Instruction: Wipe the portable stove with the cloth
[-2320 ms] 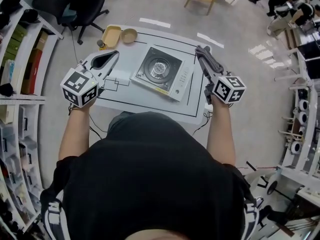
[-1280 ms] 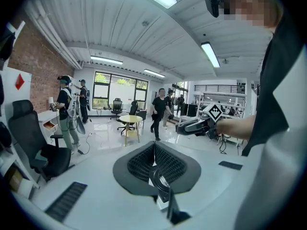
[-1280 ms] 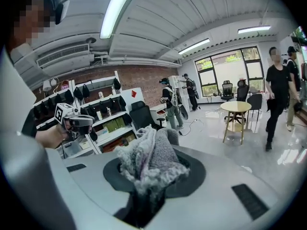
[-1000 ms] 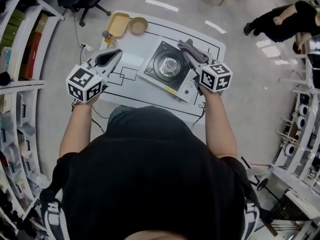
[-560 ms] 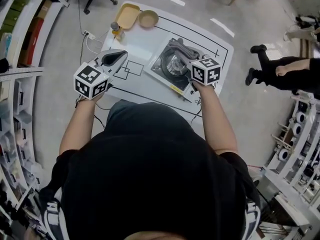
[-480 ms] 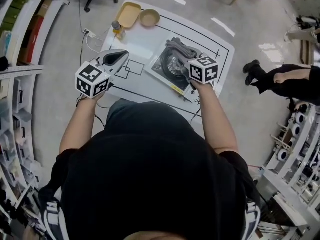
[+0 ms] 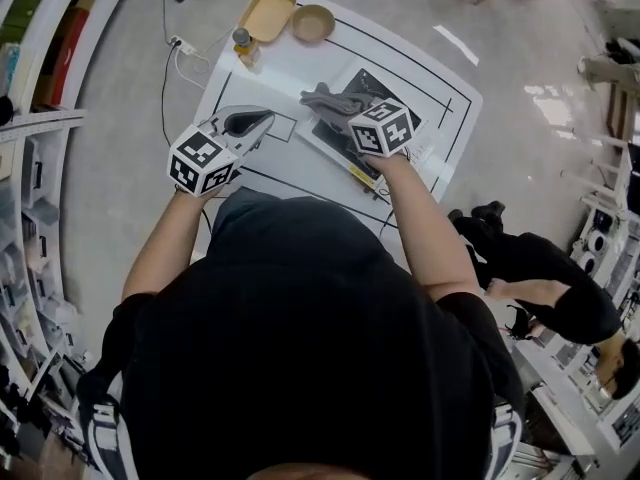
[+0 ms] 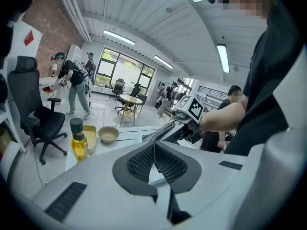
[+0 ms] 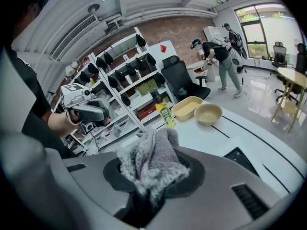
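Grey cloth (image 9: 146, 157), bunched in the right gripper's (image 9: 151, 178) clamped jaws, looked soft, light and floppy; gripping mid-fold seemed right. Left gripper (image 8: 154, 158), centre-left, sat closed on nothing.

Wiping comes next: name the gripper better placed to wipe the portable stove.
Right. The right gripper is shut on the grey cloth, over the portable stove; the left gripper is shut, empty, off to the side.
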The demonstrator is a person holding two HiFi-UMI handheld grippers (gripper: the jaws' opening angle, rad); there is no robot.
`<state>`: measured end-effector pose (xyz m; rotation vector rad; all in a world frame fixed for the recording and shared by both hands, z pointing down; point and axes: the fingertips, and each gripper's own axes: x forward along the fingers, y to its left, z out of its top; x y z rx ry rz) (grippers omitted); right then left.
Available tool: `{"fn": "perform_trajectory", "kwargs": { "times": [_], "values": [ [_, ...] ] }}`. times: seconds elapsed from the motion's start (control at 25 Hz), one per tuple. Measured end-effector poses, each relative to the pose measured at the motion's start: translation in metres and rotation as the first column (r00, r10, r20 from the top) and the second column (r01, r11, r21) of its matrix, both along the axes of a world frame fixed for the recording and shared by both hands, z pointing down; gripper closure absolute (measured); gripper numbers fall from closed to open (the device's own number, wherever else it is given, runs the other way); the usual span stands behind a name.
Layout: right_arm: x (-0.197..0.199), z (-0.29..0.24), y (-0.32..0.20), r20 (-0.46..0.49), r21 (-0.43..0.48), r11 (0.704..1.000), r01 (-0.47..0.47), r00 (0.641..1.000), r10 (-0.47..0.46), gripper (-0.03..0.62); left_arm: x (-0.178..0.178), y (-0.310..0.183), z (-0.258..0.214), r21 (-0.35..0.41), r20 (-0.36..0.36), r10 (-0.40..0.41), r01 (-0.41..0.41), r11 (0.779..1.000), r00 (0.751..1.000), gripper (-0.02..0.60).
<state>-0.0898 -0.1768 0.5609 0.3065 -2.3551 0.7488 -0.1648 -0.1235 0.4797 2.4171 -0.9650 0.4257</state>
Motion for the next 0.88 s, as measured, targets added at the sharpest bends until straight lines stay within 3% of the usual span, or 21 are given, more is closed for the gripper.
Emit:
{"fn": "perform_trajectory", "kwargs": {
  "times": [0.28, 0.56, 0.68, 0.88],
  "values": [
    [-0.03, 0.031, 0.036, 0.024, -0.145, 0.98, 0.136, 0.991, -0.134, 0.476, 0.007, 0.006, 0.013, 0.009, 0.019, 0.043, -0.043, 0.999, 0.999, 0.557],
    [-0.041, 0.062, 0.074, 0.045, -0.291, 0.926, 0.239, 0.971, -0.237, 0.476, 0.007, 0.001, 0.032, -0.022, 0.019, 0.034, -0.033, 0.999, 0.999, 0.557],
    [-0.04, 0.074, 0.08, 0.017, -0.316, 0.915, 0.25, 0.966, -0.258, 0.476, 0.008, -0.001, 0.038, -0.038, 0.021, 0.037, -0.036, 0.999, 0.999, 0.557],
    [-0.035, 0.084, 0.066, -0.028, -0.316, 0.921, 0.225, 0.969, -0.247, 0.477, 0.01, -0.002, 0.044, -0.044, 0.011, 0.046, -0.045, 0.998, 0.999, 0.557]
  ]
}}
